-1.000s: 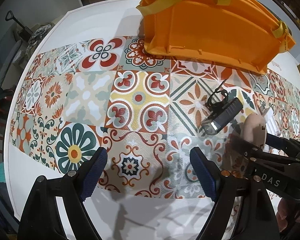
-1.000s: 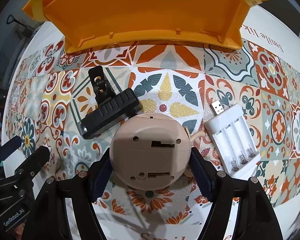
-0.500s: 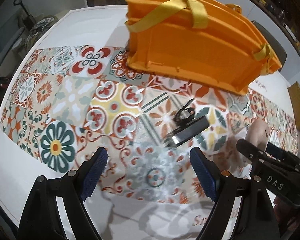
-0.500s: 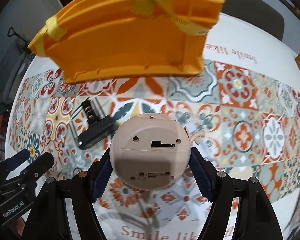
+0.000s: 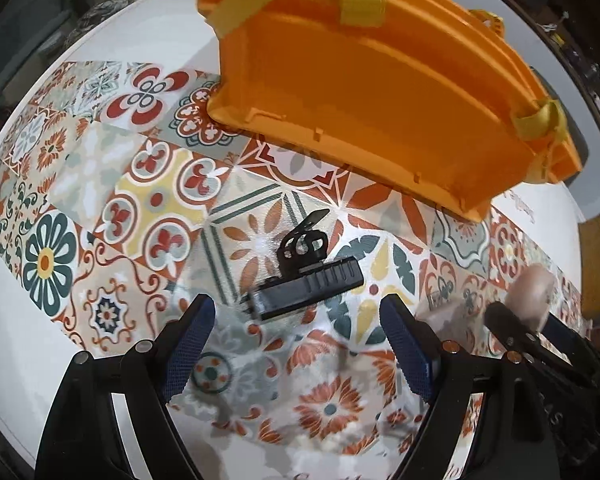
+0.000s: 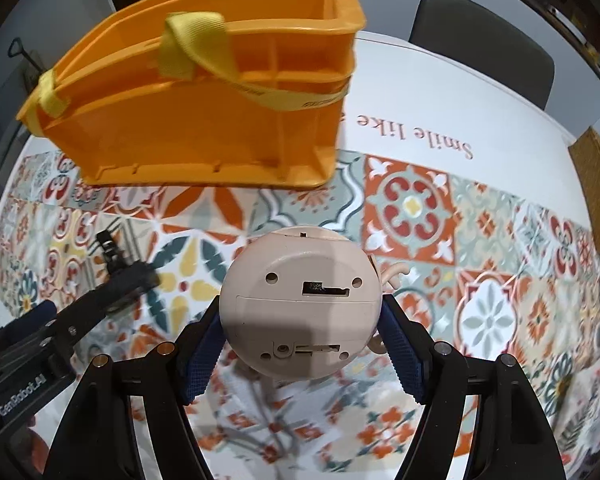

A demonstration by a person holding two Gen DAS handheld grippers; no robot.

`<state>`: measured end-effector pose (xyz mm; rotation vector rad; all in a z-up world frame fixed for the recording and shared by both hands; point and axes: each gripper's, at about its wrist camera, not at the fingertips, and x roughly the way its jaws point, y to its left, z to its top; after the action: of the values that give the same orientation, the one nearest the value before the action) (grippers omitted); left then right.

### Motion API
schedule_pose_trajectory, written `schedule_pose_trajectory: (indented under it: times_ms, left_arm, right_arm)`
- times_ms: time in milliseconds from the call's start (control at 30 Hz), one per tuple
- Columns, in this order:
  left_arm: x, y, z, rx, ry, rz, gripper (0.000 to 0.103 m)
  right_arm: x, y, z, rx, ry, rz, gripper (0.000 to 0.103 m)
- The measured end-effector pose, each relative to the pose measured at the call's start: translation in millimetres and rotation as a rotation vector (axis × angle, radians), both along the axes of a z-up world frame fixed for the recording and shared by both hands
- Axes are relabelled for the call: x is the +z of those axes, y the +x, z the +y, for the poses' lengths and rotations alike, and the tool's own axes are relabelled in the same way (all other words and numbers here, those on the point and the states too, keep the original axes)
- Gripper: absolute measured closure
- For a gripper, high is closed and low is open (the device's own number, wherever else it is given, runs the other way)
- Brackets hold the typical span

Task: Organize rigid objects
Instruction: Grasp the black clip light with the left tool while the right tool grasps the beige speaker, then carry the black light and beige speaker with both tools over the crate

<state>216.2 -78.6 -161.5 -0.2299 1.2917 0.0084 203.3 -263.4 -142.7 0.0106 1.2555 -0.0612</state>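
My right gripper (image 6: 300, 332) is shut on a round beige device (image 6: 300, 304), held above the patterned tablecloth; its underside with screw holes faces the camera. It also shows blurred in the left wrist view (image 5: 530, 292). An orange caddy (image 6: 204, 120) with a yellow strap stands beyond it, its compartments partly visible. A black bike light with a clamp (image 5: 306, 280) lies on the cloth just ahead of my open, empty left gripper (image 5: 298, 344). The light also shows in the right wrist view (image 6: 128, 276), with the left gripper (image 6: 40, 344) low at the left.
The orange caddy (image 5: 372, 92) fills the back of the left wrist view. A grey chair (image 6: 484, 44) stands behind the table. A woven mat (image 6: 598, 196) lies at the right table edge. The white table border (image 6: 440, 92) carries printed words.
My right gripper has lifted the beige device and swung right; the white battery holder has left its view. My left gripper has moved toward the black bike light.
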Motion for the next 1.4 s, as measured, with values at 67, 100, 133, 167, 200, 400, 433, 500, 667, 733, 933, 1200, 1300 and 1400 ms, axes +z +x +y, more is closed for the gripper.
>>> schedule_pose_trajectory:
  times_ms: [67,100,133,167,200,400,433,500,667,733,933,1200,1300,1400]
  left_arm:
    - [-5,4,-5,0.027,0.006,0.006,0.018]
    - [-7,5,-6,0.041,0.008,0.010,0.018]
    - [-10,7,-8,0.058,0.009,0.016,0.018]
    - [-12,8,-10,0.076,0.015,0.026,0.018]
    - [-14,10,-12,0.086,0.025,0.031,0.018]
    - [-26,18,-27,0.148,0.092,0.060,0.018]
    - [-29,20,-28,0.156,0.098,0.069,0.018]
    - [-32,23,-31,0.160,0.103,0.074,0.018]
    - [-45,30,-35,0.167,0.118,0.104,0.018]
    - [-47,32,-37,0.167,0.124,0.104,0.018]
    - [-51,33,-40,0.147,0.144,0.087,0.022]
    - [-52,32,-29,0.092,0.135,0.045,0.030]
    - [-47,22,-29,0.051,0.127,0.034,0.030]
    - [-42,14,-22,0.009,0.139,0.011,0.030]
  right_arm:
    - [-1,2,-3,0.005,-0.015,-0.003,0.029]
    - [-1,4,-4,0.011,-0.021,-0.006,0.029]
    - [-1,6,-5,0.020,-0.028,-0.007,0.029]
    - [-2,7,-6,0.028,-0.035,-0.006,0.029]
    - [-3,9,-7,0.034,-0.040,-0.004,0.029]
    - [-10,17,-14,0.057,-0.056,0.007,0.029]
    - [-12,19,-16,0.055,-0.057,0.013,0.029]
    - [-14,20,-19,0.052,-0.057,0.019,0.029]
    - [-20,23,-25,0.040,-0.052,0.033,0.029]
    - [-22,23,-25,0.037,-0.050,0.040,0.029]
    - [-29,26,-24,0.033,-0.042,0.051,0.029]
    - [-31,24,-16,0.031,-0.022,0.055,0.029]
    - [-27,21,-11,0.028,-0.014,0.052,0.029]
    - [-24,19,-9,0.021,-0.003,0.045,0.029]
